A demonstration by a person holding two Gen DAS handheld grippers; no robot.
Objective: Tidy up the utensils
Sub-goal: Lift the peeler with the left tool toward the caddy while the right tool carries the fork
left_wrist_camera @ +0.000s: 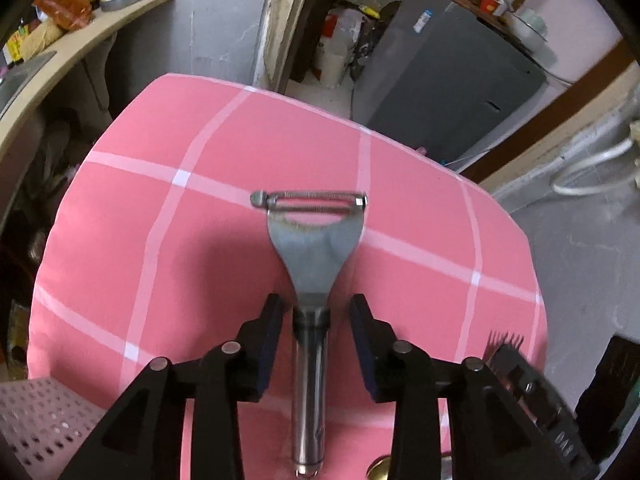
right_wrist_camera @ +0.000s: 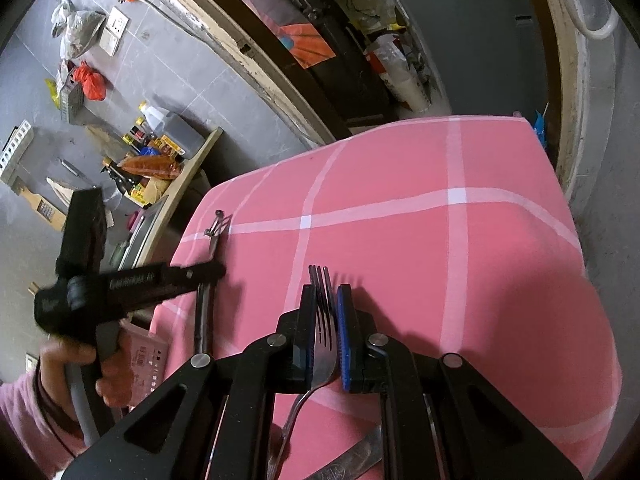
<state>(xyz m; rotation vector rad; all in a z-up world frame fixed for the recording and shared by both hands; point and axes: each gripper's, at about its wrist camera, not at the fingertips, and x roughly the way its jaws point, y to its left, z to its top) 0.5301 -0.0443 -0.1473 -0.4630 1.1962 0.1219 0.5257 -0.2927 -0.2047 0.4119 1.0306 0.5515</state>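
A: Left tool [left_wrist_camera: 316, 312]?
B: Jaws apart, straddling the peeler [left_wrist_camera: 310, 264] handle with a gap on both sides, pads not touching it. Peeler lies on the pink checked cloth of the desk [left_wrist_camera: 160, 208], blade end far, handle near.
A: Right tool [right_wrist_camera: 324, 300]?
B: Narrow, clamped on a fork [right_wrist_camera: 322, 320], tines pointing far, handle running back under the tool.
A: Anything in the way?
B: In the left wrist view, the right tool and the fork tines sit at the near right edge, beside the left tool. In the right wrist view, the left tool, held by a hand [right_wrist_camera: 108, 372], sits at the left over the peeler. A flat metal utensil [right_wrist_camera: 352, 460] lies near, partly under the right tool; can't tell what kind.
A: Containers?
B: Pink perforated basket [left_wrist_camera: 40, 420] at the near left corner. Contents not visible.
A: Surroundings?
B: Shelf with bottles and packets [left_wrist_camera: 68, 4] far left, grey cabinet [left_wrist_camera: 448, 88] far right.
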